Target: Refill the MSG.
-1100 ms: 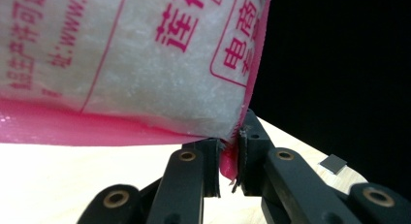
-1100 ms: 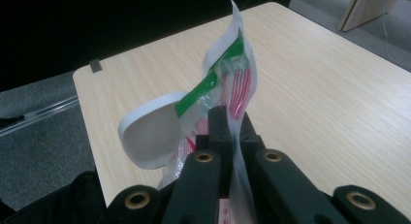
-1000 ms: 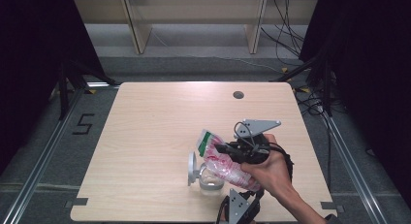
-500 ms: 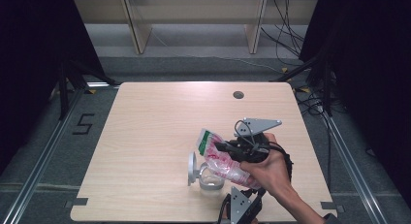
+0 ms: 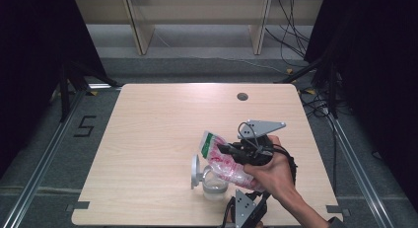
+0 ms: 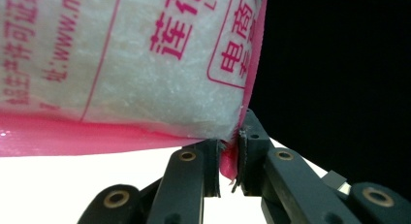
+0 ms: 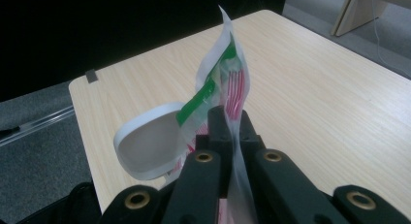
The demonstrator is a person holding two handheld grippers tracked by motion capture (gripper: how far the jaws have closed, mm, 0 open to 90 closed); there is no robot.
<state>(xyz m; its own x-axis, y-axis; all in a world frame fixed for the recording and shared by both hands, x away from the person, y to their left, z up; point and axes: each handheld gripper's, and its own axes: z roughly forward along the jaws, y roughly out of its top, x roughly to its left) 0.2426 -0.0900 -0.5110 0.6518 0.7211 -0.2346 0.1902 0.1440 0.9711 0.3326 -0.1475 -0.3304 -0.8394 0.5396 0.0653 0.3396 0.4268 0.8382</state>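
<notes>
Over the tabletop (image 5: pixel 148 139) and a lidded jar (image 5: pixel 214 186), the left gripper (image 6: pixel 228 168) jaws pinch the pink-sealed bottom corner of the plastic bag (image 5: pixel 224 161), whose red printing its own view reveals, while the right gripper (image 7: pixel 231 122) jaws clamp the green-striped edge, all unchanged since before.

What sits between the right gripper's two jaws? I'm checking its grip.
The bag's thin top edge, pinched flat between the right gripper's closed jaws, as the right gripper view shows.
</notes>
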